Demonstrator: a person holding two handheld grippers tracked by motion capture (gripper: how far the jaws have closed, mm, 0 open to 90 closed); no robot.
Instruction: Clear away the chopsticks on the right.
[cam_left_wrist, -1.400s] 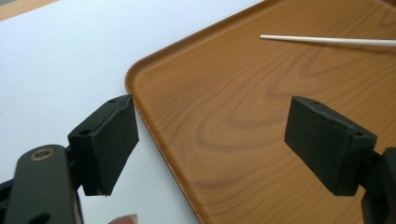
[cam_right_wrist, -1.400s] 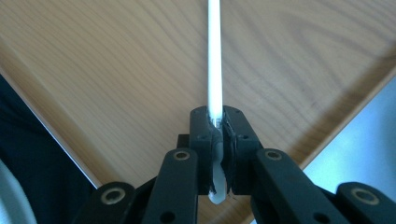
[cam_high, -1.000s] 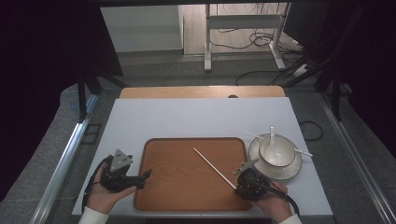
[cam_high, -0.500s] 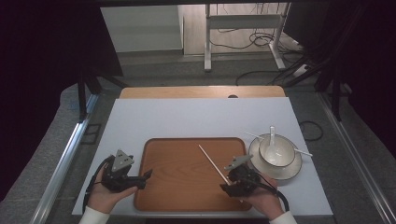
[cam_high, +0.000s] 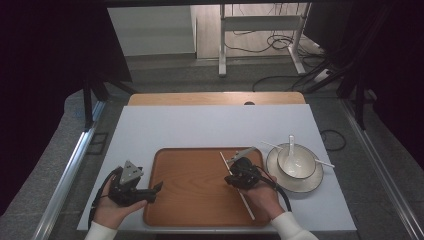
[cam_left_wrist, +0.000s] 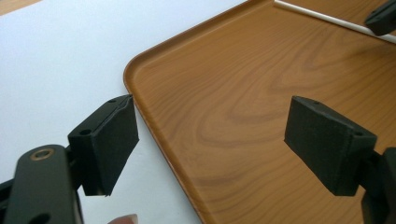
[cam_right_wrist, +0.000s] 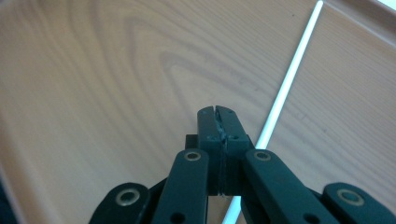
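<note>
The white table (cam_high: 200, 125) takes up most of the high view. A brown wooden tray (cam_high: 190, 200) lies on its near half, between the person's two hands.

Just off the tray's right edge stands a pale plate (cam_high: 305, 186) with a white bowl (cam_high: 297, 162) on it. A white spoon (cam_high: 291, 142) leans in the bowl, and a second thin stick (cam_high: 325, 163) pokes out from behind the bowl on both sides. These stand apart from the work, and nothing lies on the tray between the grippers.

The left gripper (cam_high: 155, 187) rests at the tray's near left corner and points across it. In the left gripper view its jaws (cam_left_wrist: 210, 149) stand wide apart with nothing between them. One pad hangs over the white table and the other over the wood, so the tray's raised rim runs through the gap.

The right gripper (cam_high: 230, 176) is over the right part of the tray, and its jaws have just been closing. In the right gripper view the pads (cam_right_wrist: 217, 116) meet face to face with nothing between them.

The thin white stick (cam_high: 225, 161) lies flat on the tray, slanting from its far middle toward the near right corner. It passes under the right gripper's body just beside the closed jaws (cam_right_wrist: 289, 74), so its middle is hidden. Its far end shows at the top of the left gripper view (cam_left_wrist: 322, 16).
</note>
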